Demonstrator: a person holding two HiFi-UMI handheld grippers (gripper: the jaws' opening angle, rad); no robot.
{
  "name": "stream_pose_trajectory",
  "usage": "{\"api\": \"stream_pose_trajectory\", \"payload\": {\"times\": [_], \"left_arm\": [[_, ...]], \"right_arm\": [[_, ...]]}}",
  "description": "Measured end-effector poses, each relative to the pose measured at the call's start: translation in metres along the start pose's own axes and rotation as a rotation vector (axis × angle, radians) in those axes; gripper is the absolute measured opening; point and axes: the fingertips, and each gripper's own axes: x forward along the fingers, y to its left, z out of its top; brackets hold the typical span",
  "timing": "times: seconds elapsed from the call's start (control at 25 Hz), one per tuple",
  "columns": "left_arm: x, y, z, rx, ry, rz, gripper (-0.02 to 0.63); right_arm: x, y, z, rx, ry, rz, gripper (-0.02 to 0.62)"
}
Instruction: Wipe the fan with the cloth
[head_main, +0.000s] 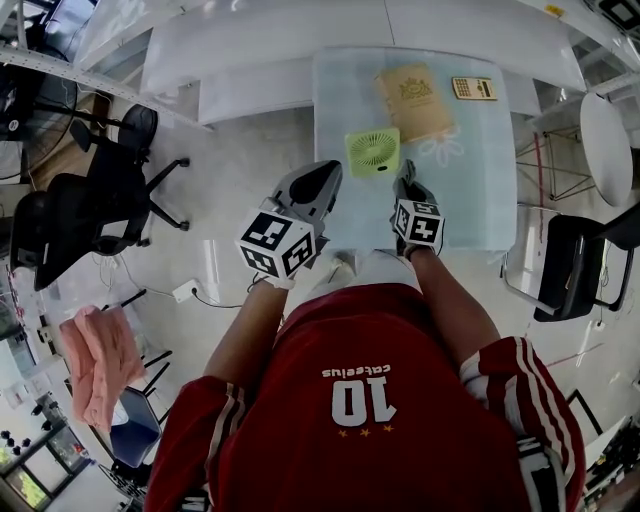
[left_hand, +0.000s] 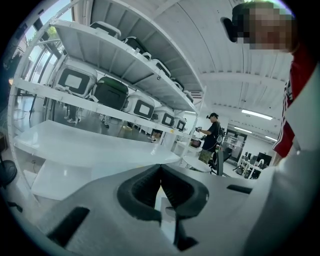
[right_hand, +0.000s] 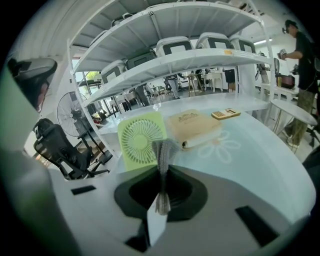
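Two hand-held grippers hover at the near edge of the tabletop (head_main: 480, 210): my left hand-held gripper (head_main: 322, 178) has its jaws pressed together on nothing and points up toward the shelves (left_hand: 115, 107). My right hand-held gripper (head_main: 405, 182) is clamped on a strip of grey cloth (right_hand: 163, 155) that sticks up past the jaw tips. The green fan (head_main: 373, 152) stands upright on the tabletop just beyond that cloth, whether touching I cannot tell, with a tan book (head_main: 414, 100) and a calculator (head_main: 474, 88) behind it.
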Motion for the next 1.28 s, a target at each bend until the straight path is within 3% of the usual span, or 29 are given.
{"api": "stream_pose_trajectory", "payload": {"times": [0.56,1.28], "left_arm": [[0.013,0.012,-0.010,-0.012,0.035,0.015,0.000],[-0.009,0.030,-0.012,-0.021,0.033,0.087,0.000]], "right_arm": [[0.029,-0.010,0.006,-0.009,-0.002,-0.008,0.015],[0.044,0.000,0.006,-0.022,0.010,0.003,0.015]]}}
